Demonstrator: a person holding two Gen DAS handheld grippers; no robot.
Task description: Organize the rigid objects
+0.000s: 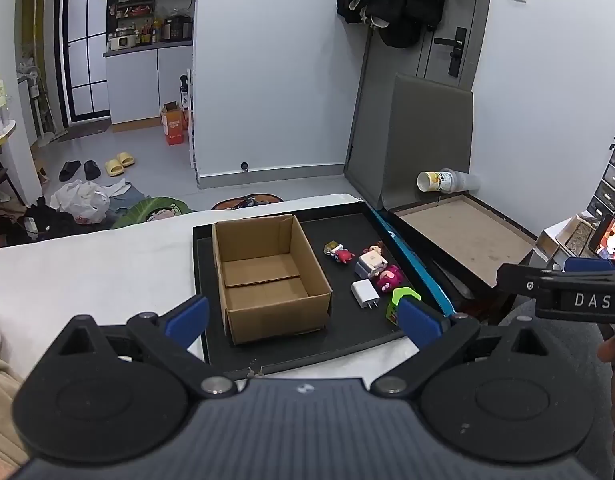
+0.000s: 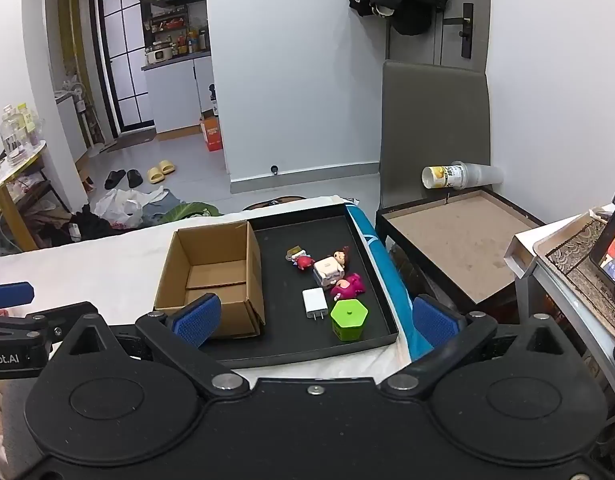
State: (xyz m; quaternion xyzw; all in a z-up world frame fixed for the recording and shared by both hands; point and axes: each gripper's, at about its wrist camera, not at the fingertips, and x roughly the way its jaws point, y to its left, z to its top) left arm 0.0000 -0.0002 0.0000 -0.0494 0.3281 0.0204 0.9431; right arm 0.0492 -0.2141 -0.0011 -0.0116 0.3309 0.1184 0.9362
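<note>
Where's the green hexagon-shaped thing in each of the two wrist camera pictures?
Left wrist view: the green hexagonal object sits right of centre at the tray's near right corner, partly hidden behind a blue finger pad.
Right wrist view: it lies just right of centre, fully visible, at the same tray corner.
Shared landmark: the open cardboard box stands to its left in both.

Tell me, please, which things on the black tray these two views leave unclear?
- Green hexagonal object: in the left wrist view the left claw's blue finger covers its lower part.
- Cardboard box: in the right wrist view a blue finger hides its near corner.
- Small figurines: too small to identify.
</note>
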